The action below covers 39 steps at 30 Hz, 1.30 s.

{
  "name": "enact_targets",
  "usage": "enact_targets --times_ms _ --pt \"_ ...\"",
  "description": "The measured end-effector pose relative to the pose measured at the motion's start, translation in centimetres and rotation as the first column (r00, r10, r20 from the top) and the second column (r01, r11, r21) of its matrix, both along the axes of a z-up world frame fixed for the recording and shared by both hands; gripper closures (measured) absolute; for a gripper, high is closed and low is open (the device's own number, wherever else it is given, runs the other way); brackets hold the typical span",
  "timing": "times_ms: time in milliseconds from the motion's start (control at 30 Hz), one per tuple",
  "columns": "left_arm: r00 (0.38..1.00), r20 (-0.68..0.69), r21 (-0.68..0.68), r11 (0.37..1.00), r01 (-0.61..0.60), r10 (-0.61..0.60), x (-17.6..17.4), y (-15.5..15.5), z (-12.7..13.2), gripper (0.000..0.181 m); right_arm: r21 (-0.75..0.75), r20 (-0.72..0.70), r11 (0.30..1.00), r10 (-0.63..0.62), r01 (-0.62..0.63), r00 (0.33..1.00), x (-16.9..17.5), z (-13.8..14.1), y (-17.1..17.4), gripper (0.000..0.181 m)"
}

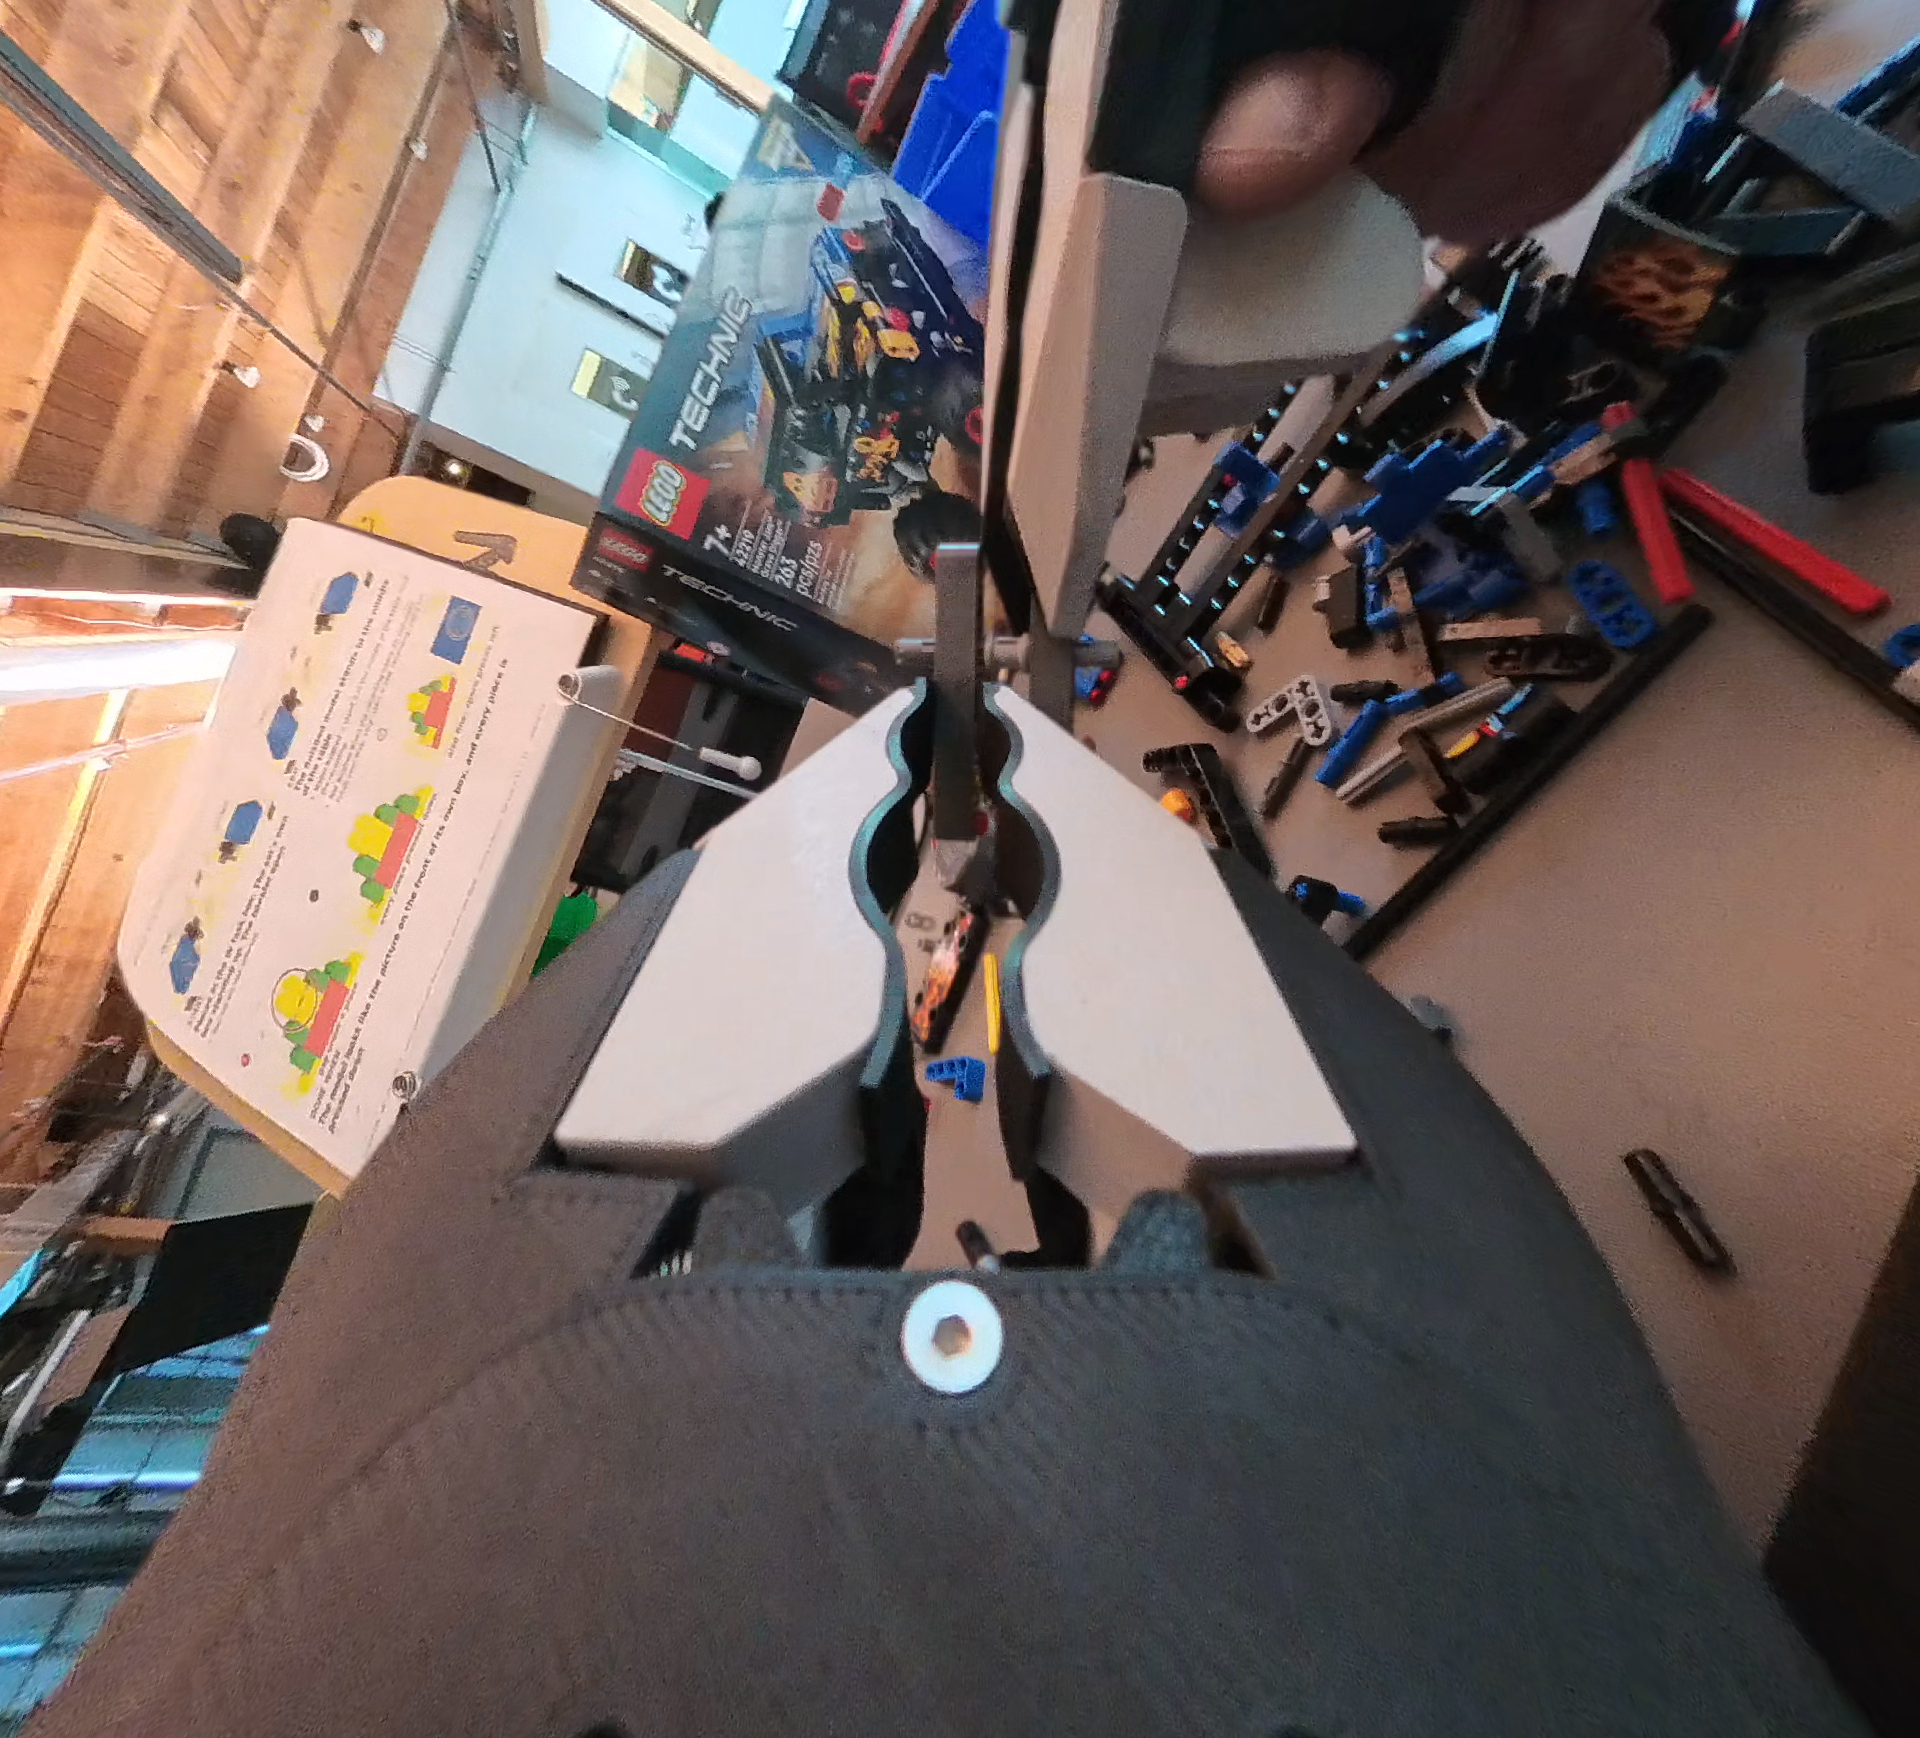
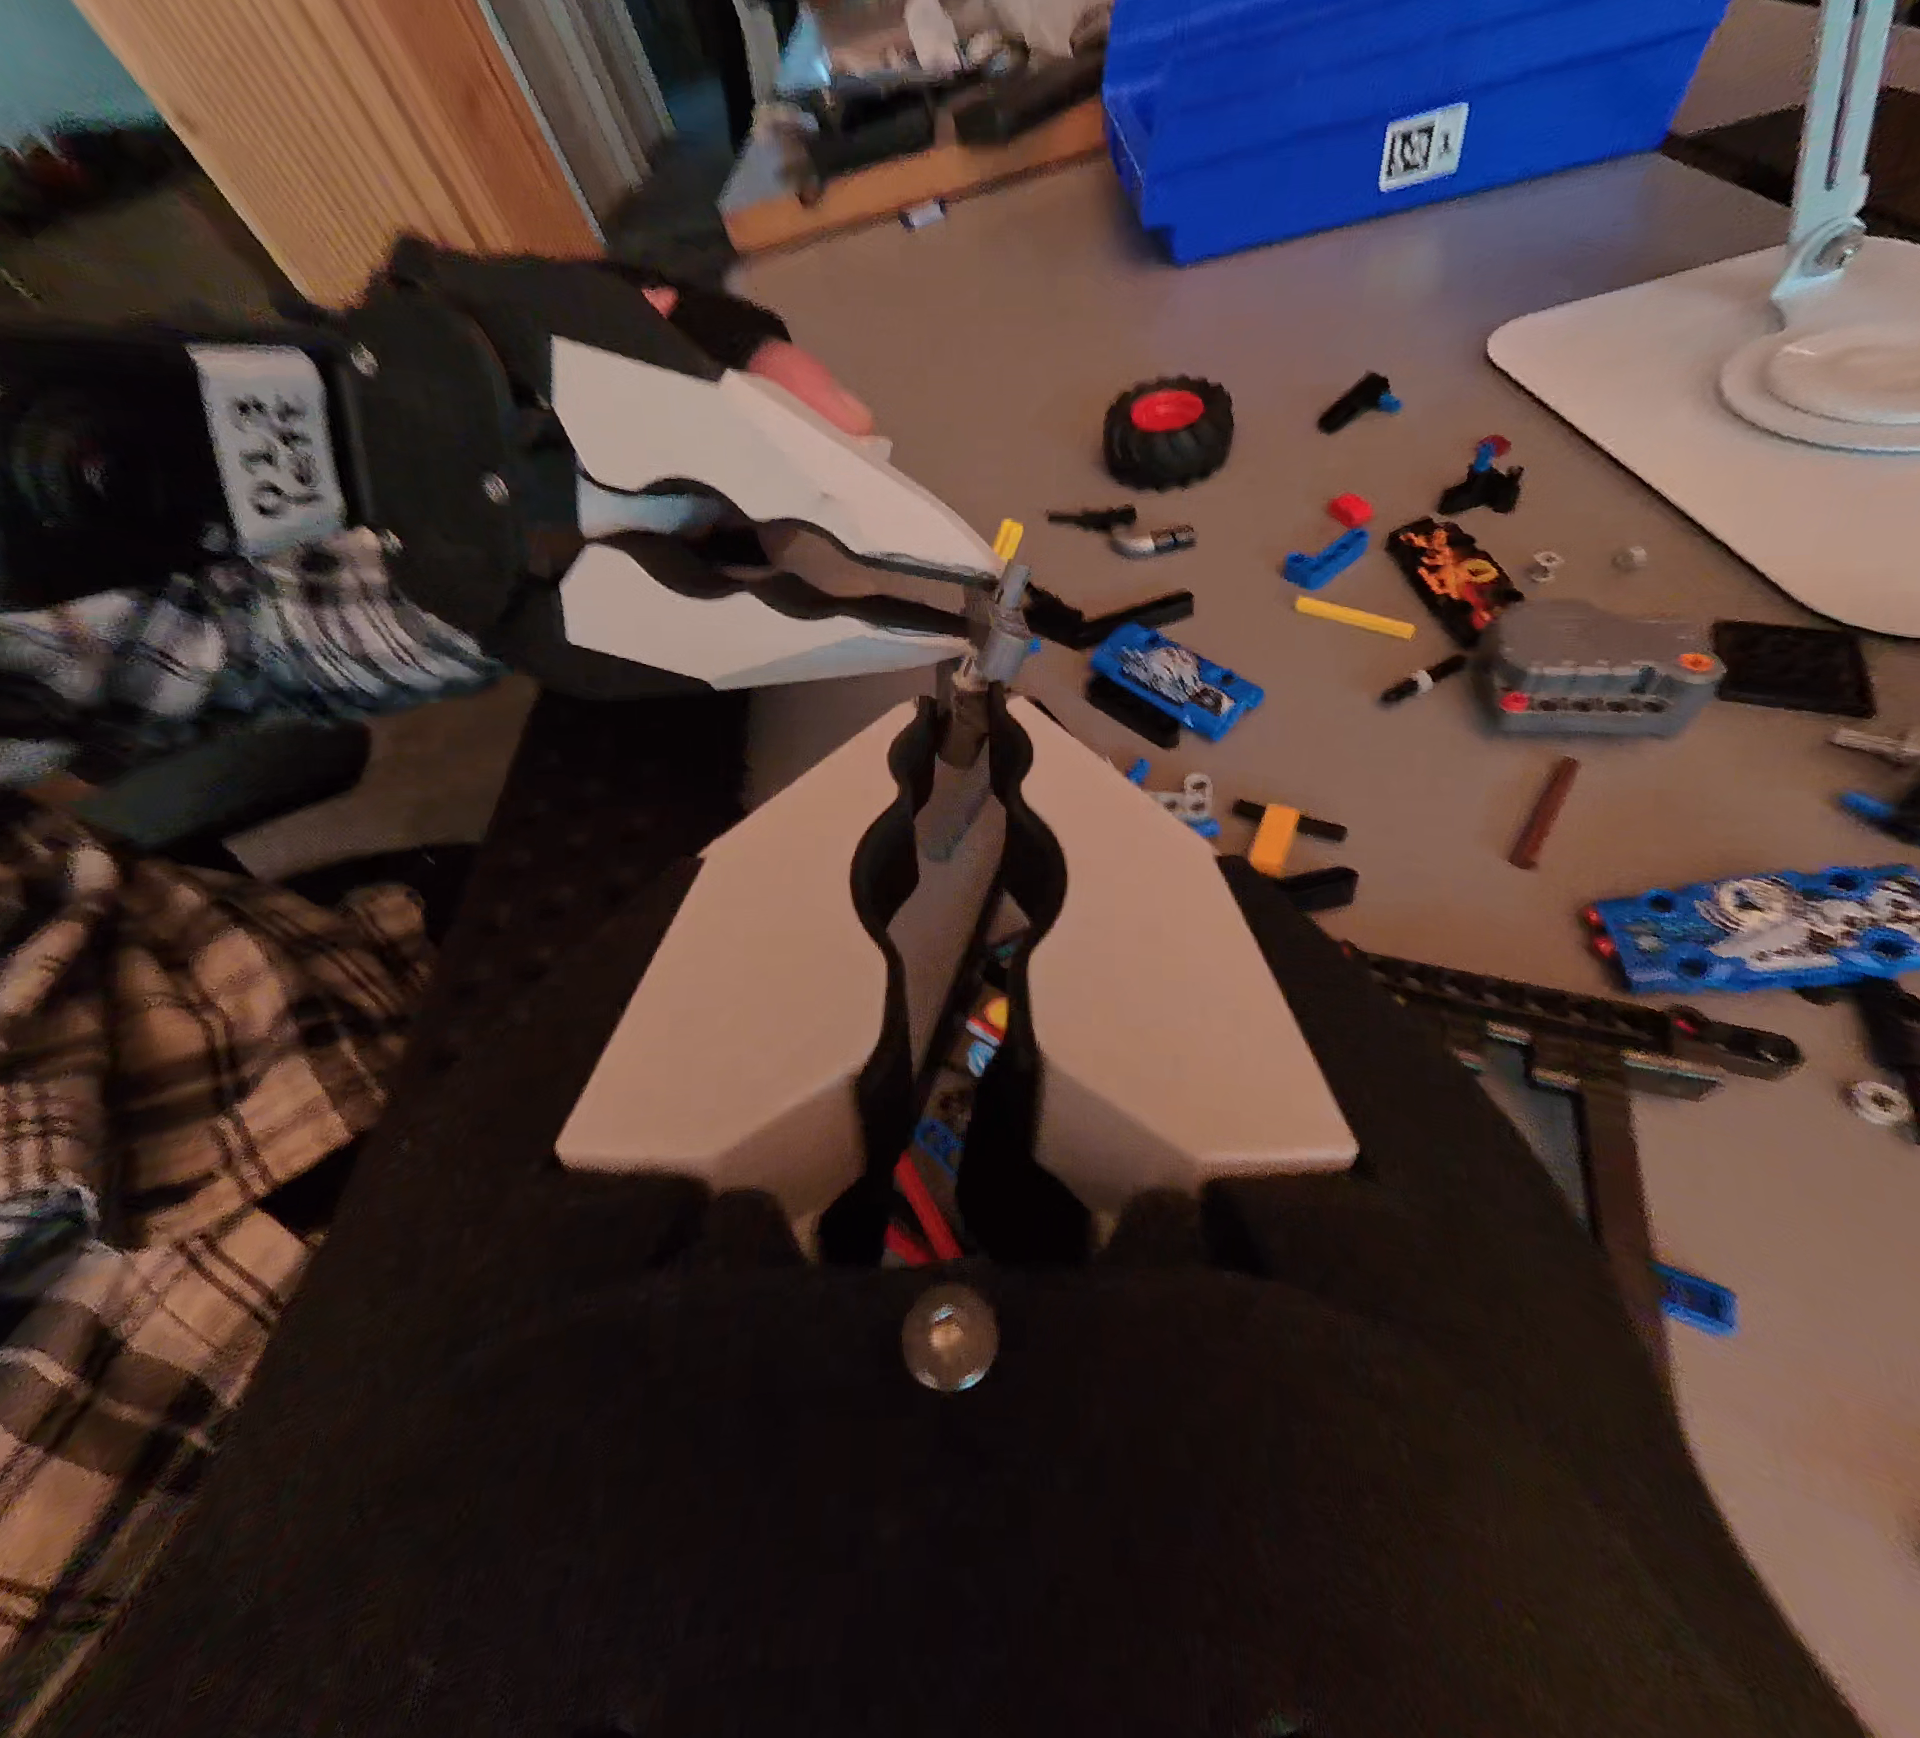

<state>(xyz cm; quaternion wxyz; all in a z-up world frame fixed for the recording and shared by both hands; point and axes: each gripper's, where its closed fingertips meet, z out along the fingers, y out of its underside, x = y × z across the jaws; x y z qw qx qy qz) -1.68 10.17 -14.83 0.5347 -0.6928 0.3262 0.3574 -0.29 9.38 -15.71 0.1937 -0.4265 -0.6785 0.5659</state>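
Together, left gripper [image 1: 954, 732] and right gripper [image 2: 961, 722] pinch a small grey plastic beam-and-pin assembly [image 2: 982, 649] between both sets of jaws, loose toy-brick parts [image 2: 1351, 618] beyond.

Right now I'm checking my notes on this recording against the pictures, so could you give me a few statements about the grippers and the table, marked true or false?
1. The right gripper is shut on a grey beam. True.
2. The left gripper lies open on the table. False: it is held up, its jaws shut on a small grey connector piece at the tip of that beam.
3. A black wheel with a red hub lies on the table. True.
4. The blue bin stands at the table's near edge, touching the right gripper. False: it stands far back, apart from both grippers.
5. A yellow rod lies among the loose pieces. True.
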Motion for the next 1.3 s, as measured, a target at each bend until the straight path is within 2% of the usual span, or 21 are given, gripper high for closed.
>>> enact_targets --times_ms 100,167,300,400,467,500,567,633,733,833,900,1000,1100,1167,1300 --pt "1.0 -0.01 0.031 0.999 0.012 -0.012 0.1 -0.1 0.7 0.176 -0.149 -0.02 0.989 -0.001 -0.002 1.0 -0.3 1.1 -0.1 0.174" --pt "0.999 -0.039 0.042 0.999 0.003 -0.002 0.1 -0.1 0.8 0.176 -0.16 -0.019 0.987 -0.005 0.002 1.0 -0.4 1.2 0.0 0.175" --pt "0.998 -0.057 0.054 0.998 -0.02 0.023 -0.1 0.0 1.0 0.176 -0.057 -0.038 0.998 -0.036 0.034 0.999 -0.5 1.1 0.0 0.176" --pt "0.998 0.025 0.112 0.992 -0.061 0.058 -0.5 -0.2 2.2 0.177 0.035 -0.067 0.998 -0.053 0.055 0.996 -0.5 1.2 -0.2 0.176" --pt "0.985 0.141 0.234 0.964 -0.128 0.096 -2.7 -0.9 5.8 0.177 0.245 0.012 0.969 -0.014 0.011 1.0 -0.1 -2.2 -1.3 0.175" --pt "0.974 0.216 0.223 0.968 -0.119 0.07 -3.2 -0.8 6.4 0.177 0.302 0.011 0.953 -0.004 0.0 1.0 -0.1 -3.1 -2.2 0.175" --pt "0.978 0.207 0.153 0.987 -0.055 0.023 -2.1 0.1 4.7 0.177 0.281 -0.066 0.958 -0.034 0.052 0.997 -0.6 -1.0 -2.0 0.176" --pt "0.969 0.247 0.085 0.996 -0.01 -0.012 -1.2 0.3 2.6 0.177 0.193 -0.062 0.978 -0.062 0.073 0.996 -0.6 0.0 -0.2 0.176" --pt "0.938 0.341 0.132 0.991 0.008 -0.053 -2.1 -0.2 3.8 0.177 0.149 0.025 0.988 -0.042 0.038 0.999 0.2 -1.8 0.9 0.176" --pt "0.907 0.418 0.115 0.993 0.009 -0.056 -2.6 0.2 3.4 0.176 0.179 0.122 0.984 -0.026 0.004 0.992 0.3 -4.0 1.1 0.175" --pt "0.91 0.412 0.101 0.995 0.005 -0.047 -2.5 0.3 3.0 0.176 0.231 0.142 0.973 -0.036 0.003 0.989 0.1 -4.7 1.1 0.162" --pt "0.929 0.37 0.093 0.996 -0.001 -0.034 -2.3 0.4 2.7 0.176 0.216 0.088 0.976 -0.041 0.021 0.995 -0.1 -3.5 1.1 0.161" --pt "0.959 0.282 0.077 0.997 0.0 -0.022 -1.6 0.9 2.3 0.177 0.018 -0.039 0.998 -0.065 0.065 0.997 -0.5 0.5 1.1 0.167" --pt "0.974 0.224 0.074 0.997 0.012 -0.028 -0.7 1.1 2.1 0.176 -0.055 -0.059 0.995 -0.084 0.08 0.995 -0.7 1.6 1.5 0.166" --pt "0.973 0.224 0.06 0.997 0.043 -0.055 0.2 1.4 1.8 0.176 0.119 -0.158 0.983 -0.123 0.142 0.98 -0.7 1.8 2.2 0.161"
